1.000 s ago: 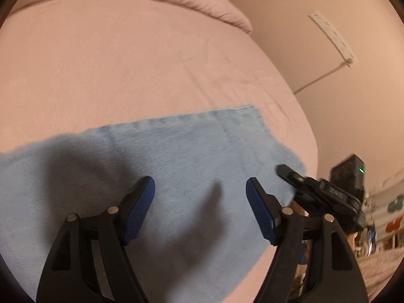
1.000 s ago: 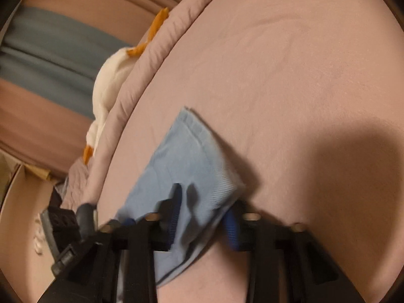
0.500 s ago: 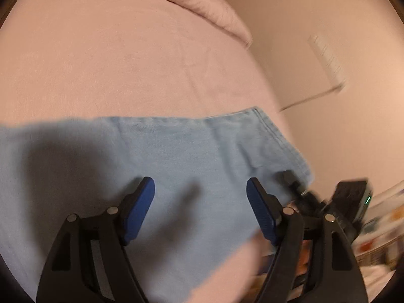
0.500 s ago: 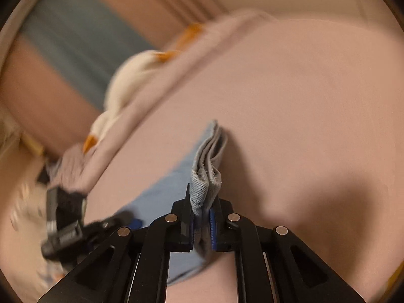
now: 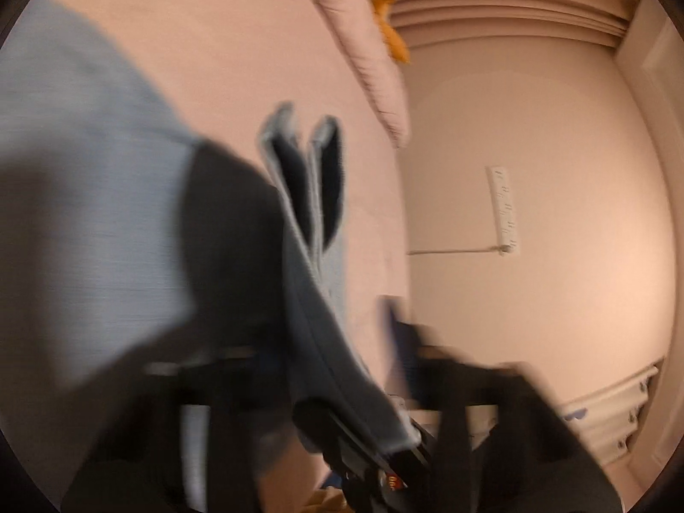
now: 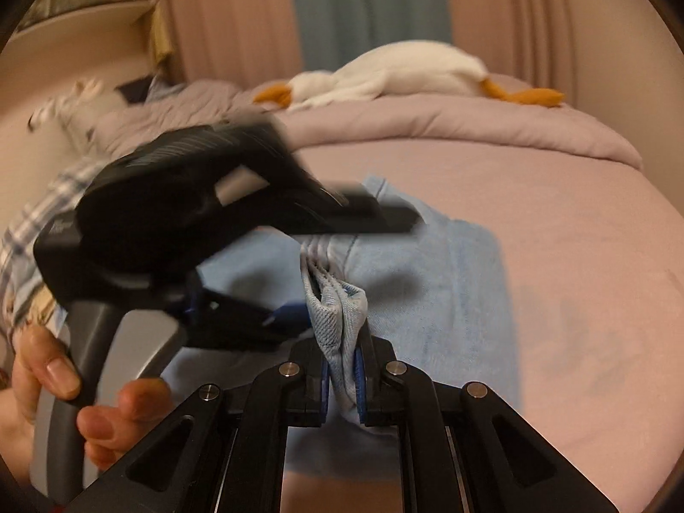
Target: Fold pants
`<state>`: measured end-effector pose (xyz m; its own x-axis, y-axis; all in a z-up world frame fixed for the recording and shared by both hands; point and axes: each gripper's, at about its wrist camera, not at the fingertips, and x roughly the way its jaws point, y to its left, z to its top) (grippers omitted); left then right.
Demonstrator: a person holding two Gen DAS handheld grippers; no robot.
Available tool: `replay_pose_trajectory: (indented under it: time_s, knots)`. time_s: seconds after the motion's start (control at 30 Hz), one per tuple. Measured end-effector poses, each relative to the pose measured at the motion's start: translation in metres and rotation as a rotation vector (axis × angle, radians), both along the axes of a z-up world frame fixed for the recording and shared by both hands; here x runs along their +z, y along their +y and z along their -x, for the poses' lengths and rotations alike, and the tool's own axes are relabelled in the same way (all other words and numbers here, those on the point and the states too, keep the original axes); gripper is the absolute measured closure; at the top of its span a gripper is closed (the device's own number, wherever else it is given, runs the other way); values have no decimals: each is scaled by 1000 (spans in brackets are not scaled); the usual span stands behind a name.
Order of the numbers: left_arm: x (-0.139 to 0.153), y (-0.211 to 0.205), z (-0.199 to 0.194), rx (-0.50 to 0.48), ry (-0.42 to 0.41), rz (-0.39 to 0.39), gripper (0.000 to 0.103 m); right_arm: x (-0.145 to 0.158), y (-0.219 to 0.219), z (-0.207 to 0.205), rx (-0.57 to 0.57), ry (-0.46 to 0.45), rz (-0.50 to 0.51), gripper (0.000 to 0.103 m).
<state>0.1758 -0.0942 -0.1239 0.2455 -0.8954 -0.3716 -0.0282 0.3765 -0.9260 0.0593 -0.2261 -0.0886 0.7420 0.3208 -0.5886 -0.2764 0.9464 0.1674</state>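
Observation:
Light blue pants [image 6: 444, 282] lie on the pink bed sheet [image 6: 577, 222]. My right gripper [image 6: 344, 367] is shut on a bunched, layered hem of the pants and holds it lifted above the flat part. My left gripper [image 6: 295, 316] is to its left, held by a hand, its blue pads at the same raised fold. In the blurred left wrist view the lifted pants [image 5: 316, 256] hang between the left fingers, which look spread apart around the fold; the right gripper shows below it.
A white plush goose [image 6: 397, 72] lies on the folded pink duvet [image 6: 449, 128] at the far side of the bed. A wall with a white power strip [image 5: 504, 209] runs along the bed. Plaid fabric [image 6: 38, 222] lies at left.
My right gripper has lifted the pants hem and swung round to face the duvet. My left gripper has moved fast toward the raised fold, which now sits between its fingers.

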Motion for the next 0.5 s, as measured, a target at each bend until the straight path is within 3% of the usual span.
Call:
replay_pose_trajectory:
  time_s: [0.23, 0.4, 0.47, 0.5]
  knots:
    - [18, 54, 10, 108, -118, -127, 85, 6, 62, 10, 104, -49, 90, 93]
    - [0, 84, 16, 160, -76, -209, 84, -5, 97, 4, 185, -20, 138, 93]
    - [-15, 86, 17, 136, -41, -298, 79, -12, 108, 0, 201, 6, 171, 93]
    - [-21, 89, 19, 136, -25, -289, 80, -19, 112, -3, 212, 40, 199, 92]
